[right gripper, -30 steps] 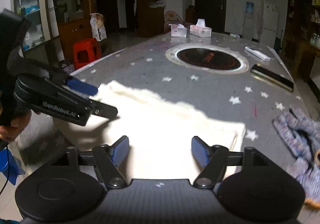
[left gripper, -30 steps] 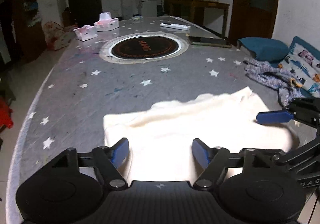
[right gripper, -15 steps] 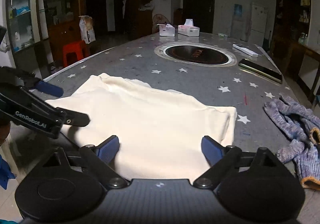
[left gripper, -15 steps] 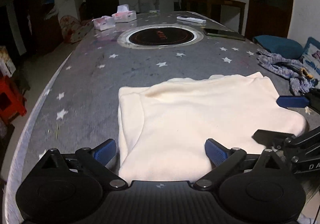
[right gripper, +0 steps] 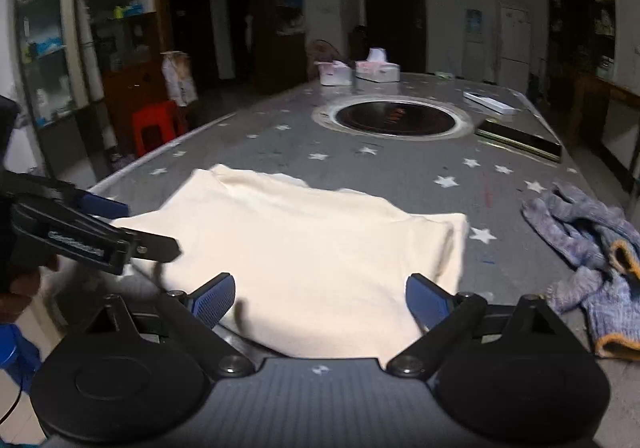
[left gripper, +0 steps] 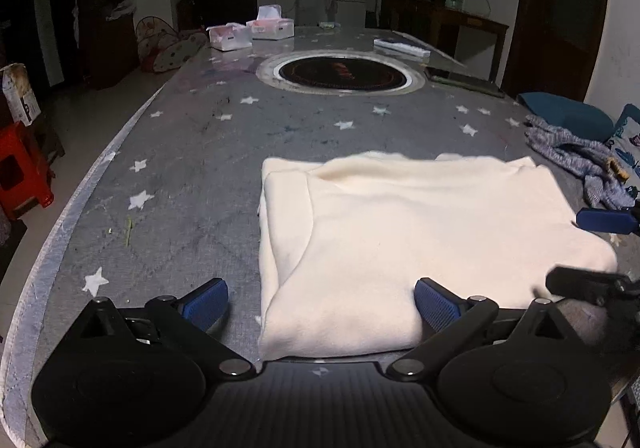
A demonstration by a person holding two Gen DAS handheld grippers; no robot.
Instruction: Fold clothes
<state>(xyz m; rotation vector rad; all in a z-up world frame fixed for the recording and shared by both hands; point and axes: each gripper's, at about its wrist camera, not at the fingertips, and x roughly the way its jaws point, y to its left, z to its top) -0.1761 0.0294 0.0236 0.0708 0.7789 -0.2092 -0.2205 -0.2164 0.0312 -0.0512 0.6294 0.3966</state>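
The cream garment [left gripper: 420,240] lies flat on the grey star-patterned desk [left gripper: 192,176], folded into a rough rectangle whose long axis runs across, from one gripper toward the other. It sits directly ahead of both sets of jaws, with its near edge reaching back under them.

The left gripper [left gripper: 320,302] hangs over the garment's near left corner. Its jaws stand wide apart and hold nothing: the left pad is over bare desk just outside the cloth's folded left edge, and the right pad is over the cloth itself. Whether either pad touches the fabric cannot be told.

The right gripper [right gripper: 320,298] is at the near right portion of the garment. Its jaws are likewise spread wide and empty, both pads above the cloth, with the right edge of the garment just beyond the right pad.

Each gripper is about equally near its own end, so the next fold looks like a two-handed one: each would need to close on the near edge and carry it forward, away from the jaws, over the far edge. That is a judgement from the layout only.

A pair of blue-grey knitted gloves [right gripper: 592,248] lies on the desk off to the right of the right jaws, apart from the garment.
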